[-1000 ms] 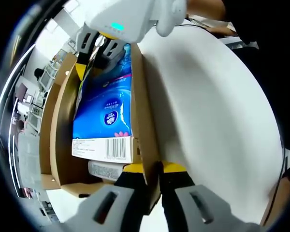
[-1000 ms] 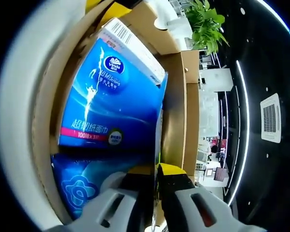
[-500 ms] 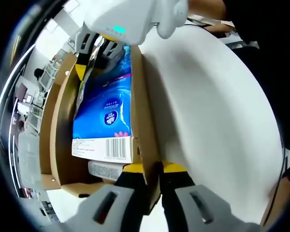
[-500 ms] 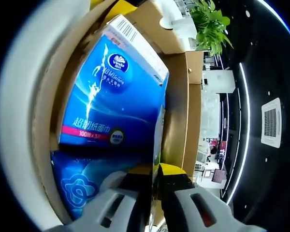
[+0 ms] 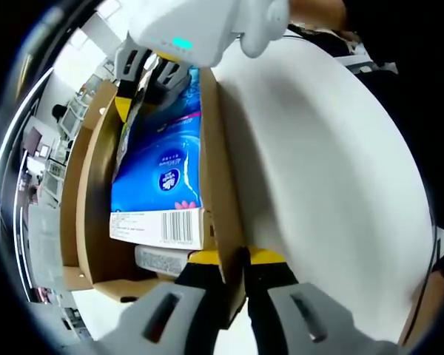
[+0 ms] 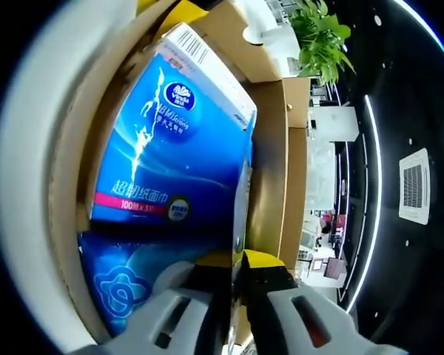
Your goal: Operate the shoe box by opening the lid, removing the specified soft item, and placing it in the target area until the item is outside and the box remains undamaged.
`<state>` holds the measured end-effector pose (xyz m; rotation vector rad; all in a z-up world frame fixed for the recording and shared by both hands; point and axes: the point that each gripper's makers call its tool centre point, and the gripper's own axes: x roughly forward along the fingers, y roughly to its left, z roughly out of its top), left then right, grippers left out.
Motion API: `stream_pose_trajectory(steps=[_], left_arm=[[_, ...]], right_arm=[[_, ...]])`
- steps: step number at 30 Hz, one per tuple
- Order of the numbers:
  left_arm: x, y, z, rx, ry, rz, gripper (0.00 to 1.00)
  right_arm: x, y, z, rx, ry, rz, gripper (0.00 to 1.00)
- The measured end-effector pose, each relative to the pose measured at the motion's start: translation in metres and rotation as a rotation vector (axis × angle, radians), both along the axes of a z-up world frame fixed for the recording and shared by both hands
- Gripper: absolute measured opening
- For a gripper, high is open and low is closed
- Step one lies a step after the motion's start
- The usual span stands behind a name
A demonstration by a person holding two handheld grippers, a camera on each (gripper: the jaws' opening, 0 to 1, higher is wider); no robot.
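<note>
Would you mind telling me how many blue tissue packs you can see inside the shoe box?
2. In the right gripper view, one pack fills the middle of the shoe box; a second lies partly beneath it, nearer the tool. More may be hidden underneath.

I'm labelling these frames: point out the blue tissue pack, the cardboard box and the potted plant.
blue tissue pack (image 6: 163, 163), right gripper view, its printed blue face.
cardboard box (image 5: 216, 170), left gripper view, its side wall by the table.
potted plant (image 6: 320, 37), right gripper view, its green leaves.

Tissue pack (image 5: 159, 174) fills shoe box (image 5: 214, 170); table (image 5: 325, 185) beside box open.
</note>
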<state>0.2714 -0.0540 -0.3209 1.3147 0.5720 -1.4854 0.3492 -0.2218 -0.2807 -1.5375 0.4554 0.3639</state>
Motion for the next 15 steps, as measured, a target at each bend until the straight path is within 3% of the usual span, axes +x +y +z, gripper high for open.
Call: stream_pose_trajectory(steps=[15], left_arm=[[-0.0003,-0.0002,-0.0004,0.003,-0.002,0.001,0.08]], right_arm=[[0.0002,-0.0001,0.0016,0.000,-0.016,0.005,0.01]])
